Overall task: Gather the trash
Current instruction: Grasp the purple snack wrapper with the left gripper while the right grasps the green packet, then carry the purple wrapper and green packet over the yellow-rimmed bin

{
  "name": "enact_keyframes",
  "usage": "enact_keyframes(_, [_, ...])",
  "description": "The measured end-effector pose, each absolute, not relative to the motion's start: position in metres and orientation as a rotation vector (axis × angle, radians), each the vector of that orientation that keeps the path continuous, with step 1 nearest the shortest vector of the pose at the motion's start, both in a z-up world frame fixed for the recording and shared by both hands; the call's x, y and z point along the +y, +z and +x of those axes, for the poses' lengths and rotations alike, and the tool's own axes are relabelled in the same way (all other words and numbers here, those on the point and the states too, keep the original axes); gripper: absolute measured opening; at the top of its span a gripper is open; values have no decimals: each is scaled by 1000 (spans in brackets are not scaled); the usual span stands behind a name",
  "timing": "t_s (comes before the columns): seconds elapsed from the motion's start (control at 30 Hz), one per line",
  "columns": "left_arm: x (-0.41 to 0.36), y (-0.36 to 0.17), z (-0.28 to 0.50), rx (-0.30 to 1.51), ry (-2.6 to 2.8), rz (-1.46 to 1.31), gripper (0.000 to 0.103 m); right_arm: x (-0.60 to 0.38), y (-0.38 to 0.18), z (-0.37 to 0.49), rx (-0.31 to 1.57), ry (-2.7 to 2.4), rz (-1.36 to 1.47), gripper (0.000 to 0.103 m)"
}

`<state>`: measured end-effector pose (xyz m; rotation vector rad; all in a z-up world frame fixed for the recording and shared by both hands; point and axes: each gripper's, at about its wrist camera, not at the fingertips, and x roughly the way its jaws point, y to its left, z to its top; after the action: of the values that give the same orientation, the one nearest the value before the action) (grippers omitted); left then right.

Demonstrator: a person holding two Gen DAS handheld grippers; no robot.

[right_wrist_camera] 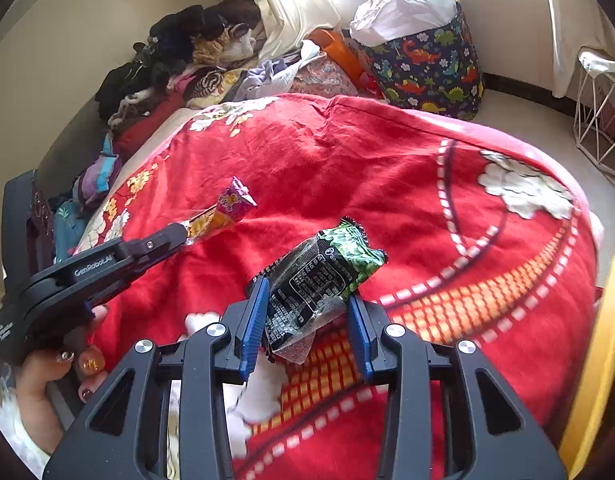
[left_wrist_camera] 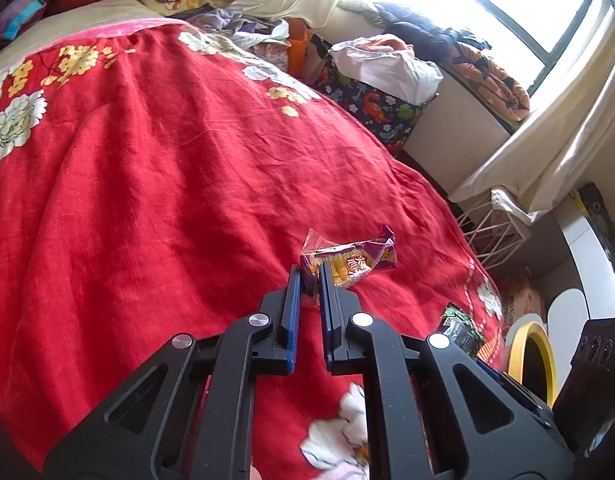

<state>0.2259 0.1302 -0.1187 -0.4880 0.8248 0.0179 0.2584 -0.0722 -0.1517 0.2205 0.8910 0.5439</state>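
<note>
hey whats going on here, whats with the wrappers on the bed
A person holding a gripper in each hand is picking snack wrappers off a red floral blanket. The left gripper is closed on one end of a purple and yellow wrapper. The right gripper is open, its fingers on either side of a green and black wrapper, not yet gripping it.

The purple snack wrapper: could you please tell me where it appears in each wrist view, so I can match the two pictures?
Left wrist view: the purple snack wrapper sits just right of centre, its near end pinched in the left tongs.
Right wrist view: it is left of centre, at the tip of the left tongs, which reach in from the left edge.
Shared landmark: the dinosaur-print basket beyond the red blanket.
</note>
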Motion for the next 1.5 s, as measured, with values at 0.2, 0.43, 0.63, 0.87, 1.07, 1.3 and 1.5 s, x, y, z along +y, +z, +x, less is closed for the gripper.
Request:
enact_keyframes(0.2, [109,-103,213,800,-22,-452,5,-92,-137,236,856,526,201,36])
enact_keyframes(0.43, [75,-80,202,766,-76,-393,5,-125,-122,215,811,492,219,36])
enact_keyframes(0.63, [43,-66,195,751,-131,-352,5,-157,-110,200,774,454,238,36])
enact_keyframes(0.87, [13,-58,188,745,-184,-318,5,-188,-104,185,750,410,254,36])
enact_keyframes(1.07, [-12,-52,183,743,-224,-288,5,-215,-104,174,737,368,274,36])
enact_keyframes(1.3, [-42,-49,177,742,-274,-244,5,-247,-106,164,725,305,297,36])
enact_keyframes(1.5, [-68,-48,173,744,-315,-202,5,-280,-110,156,722,240,323,36])
